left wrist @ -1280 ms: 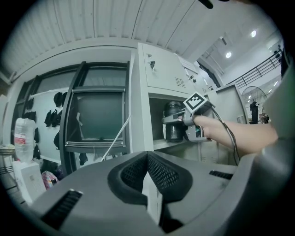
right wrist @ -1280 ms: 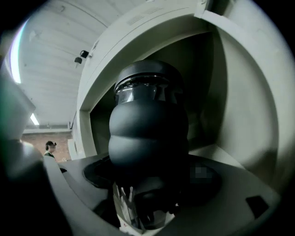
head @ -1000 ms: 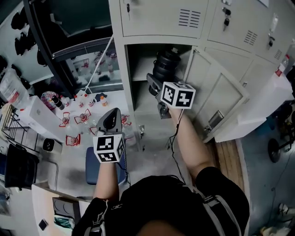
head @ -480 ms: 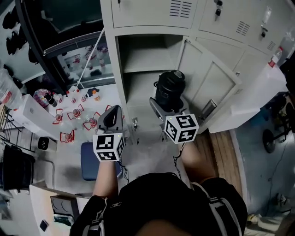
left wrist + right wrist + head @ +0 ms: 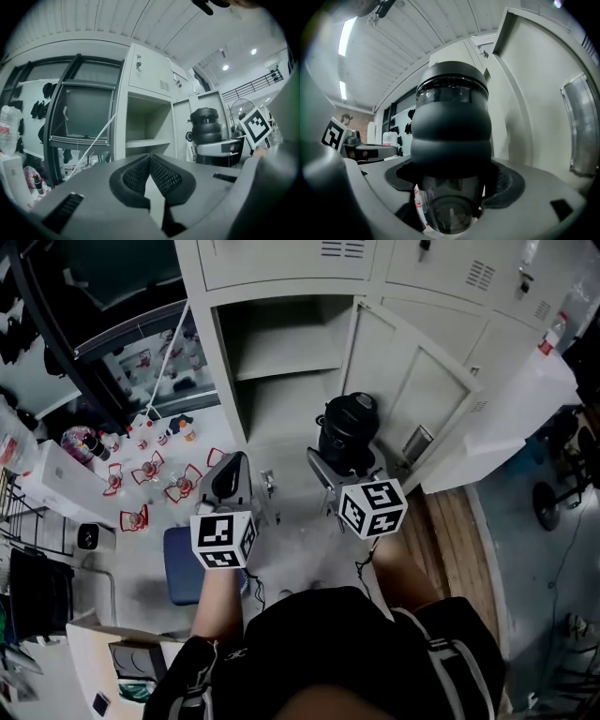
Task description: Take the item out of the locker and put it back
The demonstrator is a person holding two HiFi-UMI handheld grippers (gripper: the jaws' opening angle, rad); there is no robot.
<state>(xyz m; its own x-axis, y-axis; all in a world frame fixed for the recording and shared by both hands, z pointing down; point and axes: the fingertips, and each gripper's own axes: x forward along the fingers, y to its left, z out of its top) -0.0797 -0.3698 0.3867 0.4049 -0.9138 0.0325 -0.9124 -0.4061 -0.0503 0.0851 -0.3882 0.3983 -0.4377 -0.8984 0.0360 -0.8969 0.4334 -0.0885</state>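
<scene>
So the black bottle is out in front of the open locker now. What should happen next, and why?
Probably lift the black bottle back up toward the shelf of the open locker. The right gripper is clamped on it, clear of the compartment, the door stands open and the shelf looks bare, so putting it back seems the step left.
</scene>
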